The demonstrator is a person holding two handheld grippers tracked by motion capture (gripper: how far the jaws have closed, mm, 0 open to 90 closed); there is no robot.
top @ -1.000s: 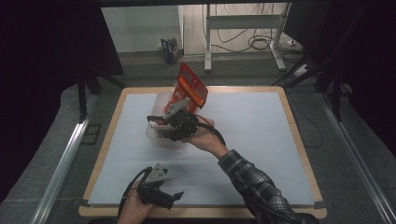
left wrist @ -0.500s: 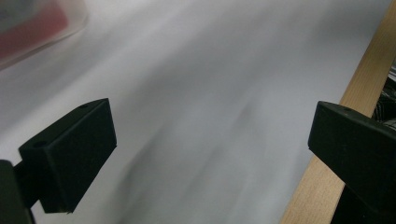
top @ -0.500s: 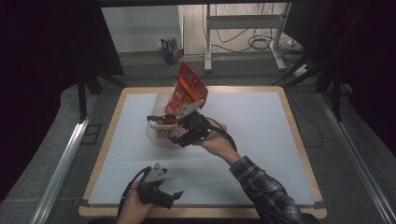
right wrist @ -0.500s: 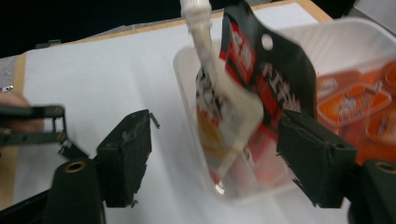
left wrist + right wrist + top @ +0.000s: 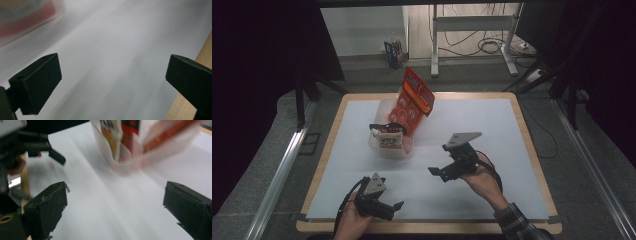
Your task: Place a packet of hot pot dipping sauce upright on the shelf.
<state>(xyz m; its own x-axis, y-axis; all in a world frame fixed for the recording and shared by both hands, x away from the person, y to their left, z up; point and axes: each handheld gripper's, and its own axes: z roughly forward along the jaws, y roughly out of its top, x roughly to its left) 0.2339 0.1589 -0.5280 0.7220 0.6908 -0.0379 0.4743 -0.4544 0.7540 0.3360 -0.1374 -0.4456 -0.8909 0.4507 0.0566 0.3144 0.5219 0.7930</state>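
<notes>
A clear plastic container point(image 5: 388, 149) stands at the mat's middle left. A tall orange snack bag point(image 5: 414, 100) leans out of it, and a small pale packet point(image 5: 388, 140) with a black top sits in its front. My right gripper point(image 5: 437, 173) hovers to the right of the container and nearer the person, pointing left. Its jaws have just been opening and nothing is between them. The right gripper view shows the right gripper point(image 5: 115, 212) open over the bare mat, with the container point(image 5: 130, 150) ahead. My left gripper point(image 5: 394, 210) rests near the front edge, and the left gripper point(image 5: 112, 82) stands open with nothing in it.
The white mat point(image 5: 492, 130) covers a wooden table point(image 5: 532, 150) whose rim runs round it. The left gripper view has the wooden rim point(image 5: 205, 60) at its right and the blurred container point(image 5: 25, 17) at its upper left. Dark floor, cables and a metal stand lie beyond.
My right gripper has pulled away from the container, moving right and toward the person, and its jaws have spread. The small packet stays in the container. The left gripper has not moved.
</notes>
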